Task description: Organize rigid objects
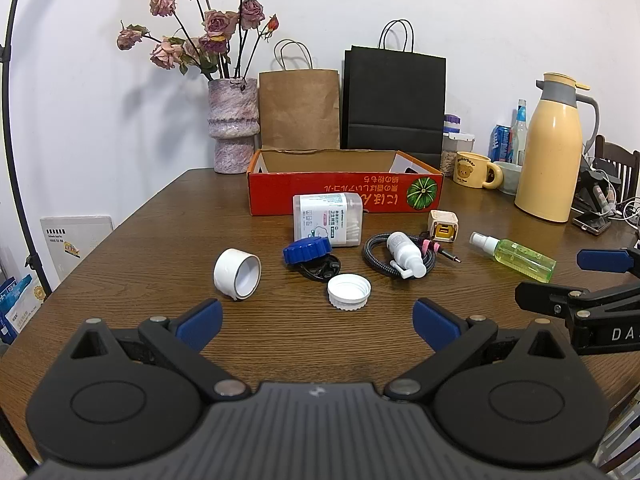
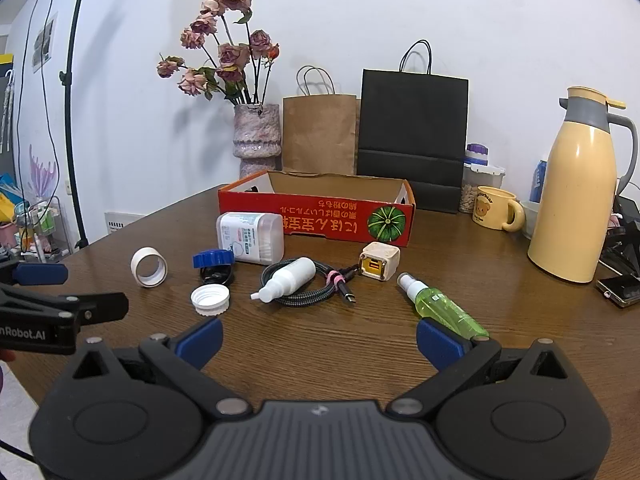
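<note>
An open red cardboard box [image 1: 344,196] [image 2: 320,220] stands mid-table. In front of it lie a clear cotton swab box [image 1: 328,220] [image 2: 250,238], a white tape roll [image 1: 237,274] [image 2: 149,267], a blue cap [image 1: 308,250] [image 2: 213,259], a white lid [image 1: 349,291] [image 2: 211,299], a white spray bottle [image 1: 405,255] [image 2: 289,279] on a coiled cable [image 1: 376,258] [image 2: 316,288], a cream charger cube [image 1: 443,227] [image 2: 379,261] and a green spray bottle [image 1: 520,258] [image 2: 440,308]. My left gripper [image 1: 318,320] is open and empty behind the white lid. My right gripper [image 2: 320,338] is open and empty, its right finger beside the green bottle.
At the back stand a vase of dried roses [image 1: 233,124], a brown bag [image 1: 299,110] and a black bag [image 1: 394,104]. At the right are a yellow thermos [image 1: 554,152] [image 2: 576,196], a bear mug [image 1: 474,170], jars and a phone [image 2: 618,290].
</note>
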A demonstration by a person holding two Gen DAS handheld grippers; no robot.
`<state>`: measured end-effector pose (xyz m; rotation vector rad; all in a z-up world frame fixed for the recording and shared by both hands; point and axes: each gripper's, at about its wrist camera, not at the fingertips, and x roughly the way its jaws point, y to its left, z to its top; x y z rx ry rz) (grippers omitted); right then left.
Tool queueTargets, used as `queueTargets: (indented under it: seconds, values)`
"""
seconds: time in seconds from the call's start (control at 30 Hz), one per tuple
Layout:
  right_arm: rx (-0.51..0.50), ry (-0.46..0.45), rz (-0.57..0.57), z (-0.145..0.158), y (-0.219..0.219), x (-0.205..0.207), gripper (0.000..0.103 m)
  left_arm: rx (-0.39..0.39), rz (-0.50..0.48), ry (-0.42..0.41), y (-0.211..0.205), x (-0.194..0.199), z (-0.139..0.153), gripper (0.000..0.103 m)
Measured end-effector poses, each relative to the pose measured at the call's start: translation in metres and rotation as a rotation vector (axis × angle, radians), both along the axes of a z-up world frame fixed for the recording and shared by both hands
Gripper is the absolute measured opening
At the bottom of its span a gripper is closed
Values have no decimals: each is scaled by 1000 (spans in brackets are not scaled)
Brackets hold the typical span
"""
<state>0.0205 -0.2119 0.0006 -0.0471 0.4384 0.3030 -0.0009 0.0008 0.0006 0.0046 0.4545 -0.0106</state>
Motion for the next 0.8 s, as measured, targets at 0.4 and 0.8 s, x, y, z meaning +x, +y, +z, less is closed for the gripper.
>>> queueTargets:
  seconds: [0.4, 0.8]
  values:
    - [0, -2, -1, 1, 0, 1, 103, -2, 0, -1, 0, 0, 0, 103]
    - [-2, -3, 0, 0, 2, 0, 103, -3, 0, -2, 0, 0, 0, 103]
